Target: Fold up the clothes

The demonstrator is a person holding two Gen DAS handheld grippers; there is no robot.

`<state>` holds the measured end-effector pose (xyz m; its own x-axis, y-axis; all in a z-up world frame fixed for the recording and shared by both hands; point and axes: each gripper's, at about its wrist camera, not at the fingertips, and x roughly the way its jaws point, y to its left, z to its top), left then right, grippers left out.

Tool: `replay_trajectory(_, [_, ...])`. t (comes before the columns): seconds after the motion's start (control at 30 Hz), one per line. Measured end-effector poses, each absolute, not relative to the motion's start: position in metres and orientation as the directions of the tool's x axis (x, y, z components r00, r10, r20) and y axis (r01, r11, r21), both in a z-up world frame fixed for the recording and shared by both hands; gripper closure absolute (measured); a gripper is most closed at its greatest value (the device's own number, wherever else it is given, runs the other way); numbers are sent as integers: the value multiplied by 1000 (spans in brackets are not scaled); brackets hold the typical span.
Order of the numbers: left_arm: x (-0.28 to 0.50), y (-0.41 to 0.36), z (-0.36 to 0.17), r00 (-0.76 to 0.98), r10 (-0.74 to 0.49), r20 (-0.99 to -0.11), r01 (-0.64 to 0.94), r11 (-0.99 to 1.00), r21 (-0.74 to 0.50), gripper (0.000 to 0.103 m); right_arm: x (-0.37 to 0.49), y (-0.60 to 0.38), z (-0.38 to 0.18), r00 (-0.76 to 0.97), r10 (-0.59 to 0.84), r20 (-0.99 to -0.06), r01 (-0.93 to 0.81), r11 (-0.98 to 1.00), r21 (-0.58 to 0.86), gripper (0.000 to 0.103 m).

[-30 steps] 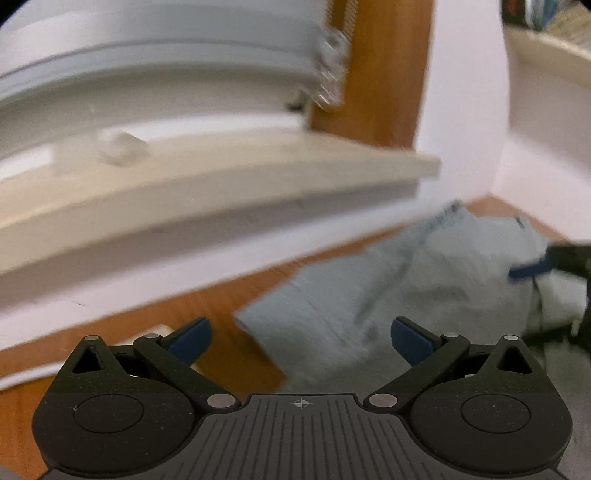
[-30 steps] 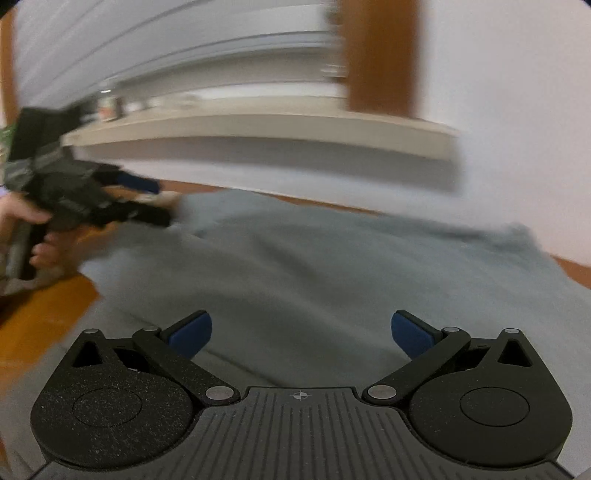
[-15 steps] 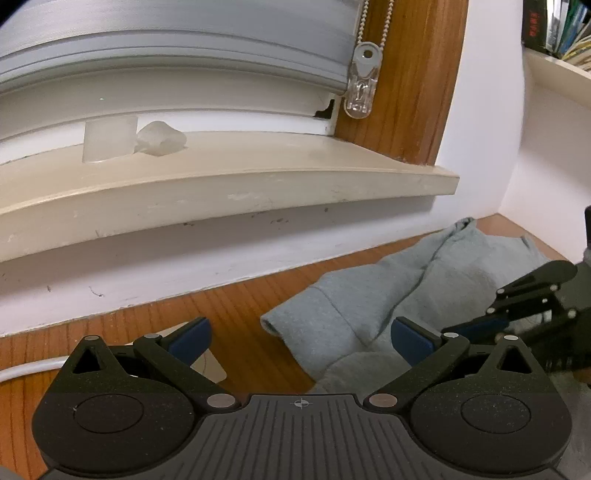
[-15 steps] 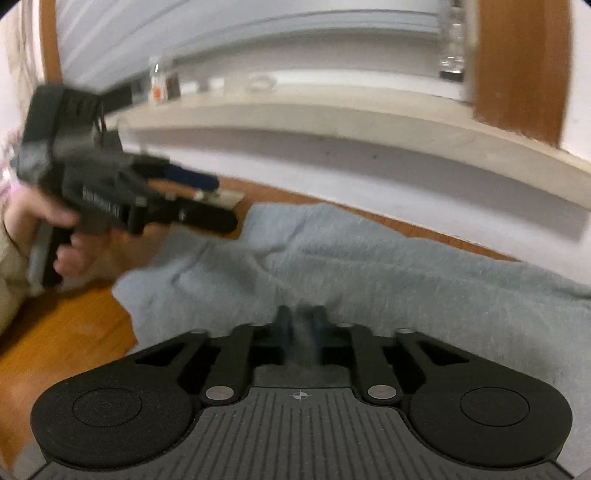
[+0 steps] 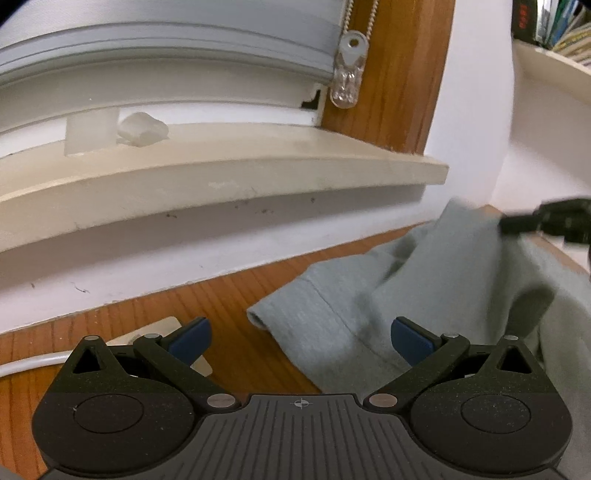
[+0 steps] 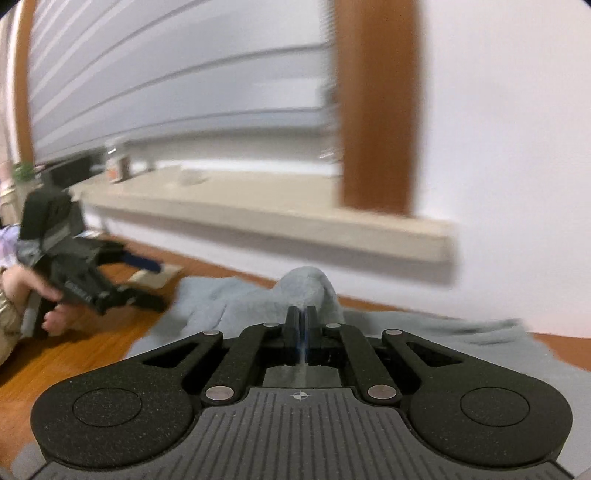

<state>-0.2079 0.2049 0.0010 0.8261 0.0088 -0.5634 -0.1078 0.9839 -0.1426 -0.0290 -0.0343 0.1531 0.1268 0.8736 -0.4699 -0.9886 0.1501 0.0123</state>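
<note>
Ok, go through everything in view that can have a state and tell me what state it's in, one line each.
Grey garment: crumpled on the wooden surface, one fold pinched and lifted.
Right gripper: shut on the garment.
Left gripper: open, holding nothing.
Window blind: lowered.

Soft even indoor light, no glare showing, fisheye bending the window sill (image 5: 229, 173) and darkening corners, left wrist view staying mostly sharp, its right edge smearing, right wrist view blurring heavily across blinds (image 6: 177, 85), soft shadow sitting under sill
</note>
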Motion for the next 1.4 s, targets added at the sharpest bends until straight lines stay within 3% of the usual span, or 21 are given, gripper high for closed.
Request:
replay_trajectory(0.33, [-194,206,-4,805,-9,-594,-107,981,-159,0,90,-142,203,478,780,-405,-870,482,-99,100])
replay_trajectory(0.57, [-172,213,0,778,-11,-628,-113,981,-158,0,164,-200,251,682,663,-307,-726,662,-184,100])
replay_trajectory(0.83, [-156,212,-11,760,-15,-649,-106,983,-147,0,217,-192,239,810,516,-277,-579,779,-242,100])
replay_trajectory(1.0, [-153,214,-12,761,-26,-648,-98,983,-155,0,220,-171,199,707,595,-383,-685,710,-164,94])
replay_trajectory(1.13, [-151,216,-12,772,-29,-635,-91,984,-155,0,195,-139,164,532,716,-452,-828,552,-100,70])
replay_trajectory(1.3, [-149,218,-12,790,-30,-613,-88,983,-163,9,175,-90,133,363,788,-498,-914,404,-27,69])
replay_trajectory(1.4, [-148,215,-11,793,-20,-609,-82,987,-139,20,167,-65,120,284,792,-541,-941,337,-2,68])
